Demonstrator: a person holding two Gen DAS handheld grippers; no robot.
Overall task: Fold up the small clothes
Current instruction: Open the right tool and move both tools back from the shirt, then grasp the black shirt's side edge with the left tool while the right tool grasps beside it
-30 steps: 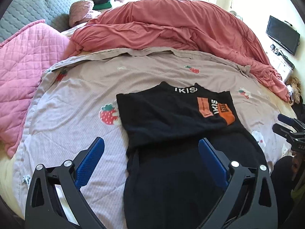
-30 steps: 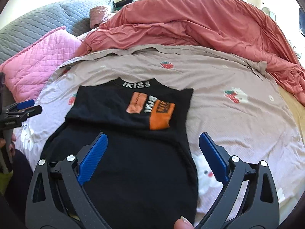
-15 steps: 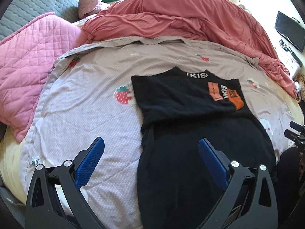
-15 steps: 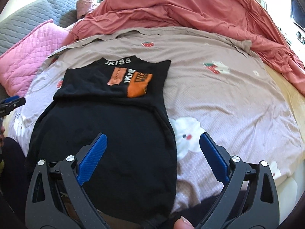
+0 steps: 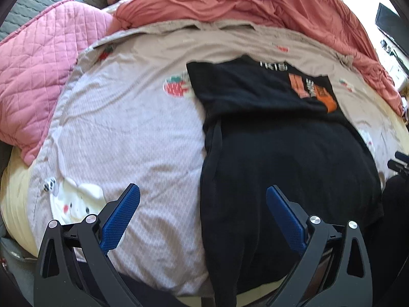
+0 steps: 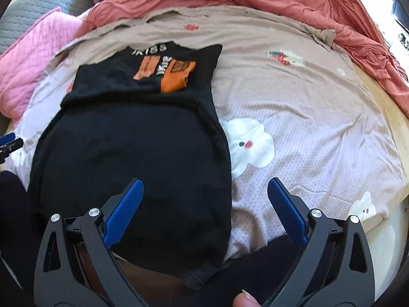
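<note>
From my left wrist, the black shirt [image 5: 281, 153] has slid right and nearer than a moment ago — I've drawn back toward the bed's near edge, so the top fold looks finished and the hem is next. My left gripper [image 5: 203, 213] hovers low with jaws spread wide, empty, straddling the shirt's left edge.

From my right wrist, the same retreat — the shirt [image 6: 133, 140] now sits left of centre on the strawberry sheet [image 6: 319, 117]. My right gripper [image 6: 205, 204] hangs wide apart, empty, over the shirt's right hem.
</note>
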